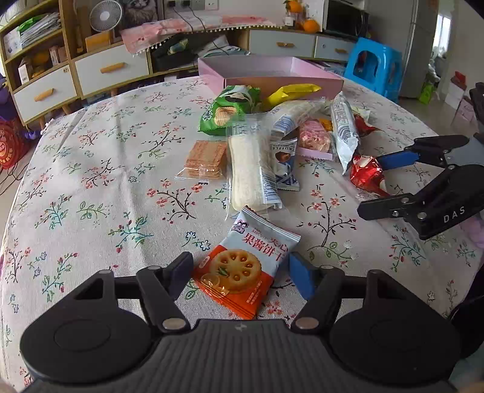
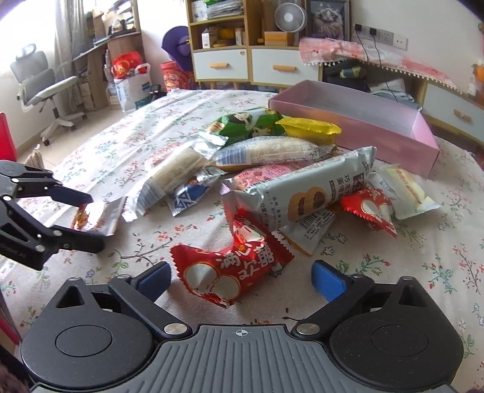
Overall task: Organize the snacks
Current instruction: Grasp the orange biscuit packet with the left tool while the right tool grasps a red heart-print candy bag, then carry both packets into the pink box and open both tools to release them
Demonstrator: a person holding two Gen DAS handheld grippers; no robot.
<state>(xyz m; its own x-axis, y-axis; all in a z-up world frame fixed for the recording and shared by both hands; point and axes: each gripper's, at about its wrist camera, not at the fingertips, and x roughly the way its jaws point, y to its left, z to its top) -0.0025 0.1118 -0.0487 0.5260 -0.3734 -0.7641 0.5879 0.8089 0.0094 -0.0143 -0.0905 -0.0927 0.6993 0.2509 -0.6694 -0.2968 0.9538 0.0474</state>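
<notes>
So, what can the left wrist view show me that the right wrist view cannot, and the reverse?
Only the left wrist view shows the clear pack of square crackers, the orange fruit on the cabinet and the blue stool.

Only the right wrist view shows the office chair, the pale yellow packet at the pile's right edge and the chocolate biscuit label on the grey packet.

Both show the pink box, with no snack visible inside, the green packet, the yellow packet and both open tools: left tool, right tool.
</notes>
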